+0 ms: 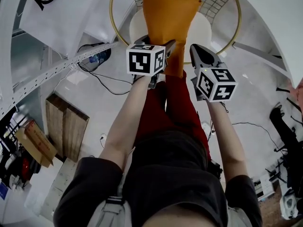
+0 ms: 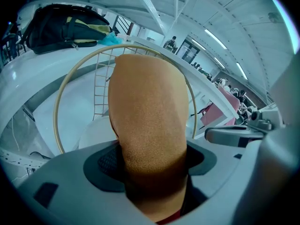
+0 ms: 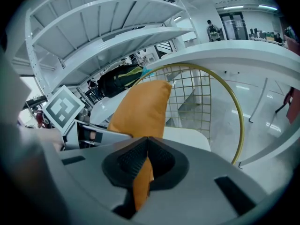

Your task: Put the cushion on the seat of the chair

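chair seat (image 1: 201, 30) mostly behind cushion (image 1: 168, 13), hoop (image 1: 239, 22) top cropped

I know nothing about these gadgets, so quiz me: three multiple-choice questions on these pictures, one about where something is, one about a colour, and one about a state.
1. Where is the cushion?
A. on the floor
B. held up over the seat
C. on a shelf

2. What colour is the cushion?
A. blue
B. orange
C. green

3. How do the jaws of the right gripper stand?
A. apart and empty
B. shut on a bag
C. shut on the cushion's edge

Answers:
1 B: the head view shows it held above the white seat.
2 B: its cover is orange in every view.
3 C: the right gripper view shows the jaws pinching the thin orange edge.
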A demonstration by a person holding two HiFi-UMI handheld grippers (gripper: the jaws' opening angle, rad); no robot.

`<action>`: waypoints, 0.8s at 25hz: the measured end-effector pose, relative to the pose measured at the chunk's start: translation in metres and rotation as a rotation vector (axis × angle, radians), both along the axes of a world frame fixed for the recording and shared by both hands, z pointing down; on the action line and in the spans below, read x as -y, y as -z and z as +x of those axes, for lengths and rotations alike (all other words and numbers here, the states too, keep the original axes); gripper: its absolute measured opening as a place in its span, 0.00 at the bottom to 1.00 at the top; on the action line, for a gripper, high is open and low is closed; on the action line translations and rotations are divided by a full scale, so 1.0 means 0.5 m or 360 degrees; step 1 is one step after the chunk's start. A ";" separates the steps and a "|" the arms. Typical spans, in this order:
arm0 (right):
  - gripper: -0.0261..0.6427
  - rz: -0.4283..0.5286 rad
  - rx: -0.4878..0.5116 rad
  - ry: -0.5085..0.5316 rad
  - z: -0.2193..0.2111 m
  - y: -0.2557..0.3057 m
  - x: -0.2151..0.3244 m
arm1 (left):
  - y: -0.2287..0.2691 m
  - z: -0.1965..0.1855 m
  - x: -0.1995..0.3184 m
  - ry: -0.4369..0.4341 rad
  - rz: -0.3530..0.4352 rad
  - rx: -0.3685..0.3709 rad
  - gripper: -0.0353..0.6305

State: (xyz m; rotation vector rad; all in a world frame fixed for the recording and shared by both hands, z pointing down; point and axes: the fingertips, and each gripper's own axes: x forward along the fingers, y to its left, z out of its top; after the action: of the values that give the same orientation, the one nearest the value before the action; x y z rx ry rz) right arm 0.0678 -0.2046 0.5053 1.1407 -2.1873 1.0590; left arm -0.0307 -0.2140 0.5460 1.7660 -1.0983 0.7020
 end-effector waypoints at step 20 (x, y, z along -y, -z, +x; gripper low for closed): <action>0.07 -0.0105 -0.0035 0.0071 -0.017 -0.080 0.011 | -0.082 0.010 0.012 0.0002 -0.0123 0.0037 0.59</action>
State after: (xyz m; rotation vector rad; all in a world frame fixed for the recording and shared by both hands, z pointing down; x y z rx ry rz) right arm 0.0590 -0.2100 0.5453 1.0648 -2.1345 1.0863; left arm -0.0257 -0.2201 0.5869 1.6953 -1.0736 0.7559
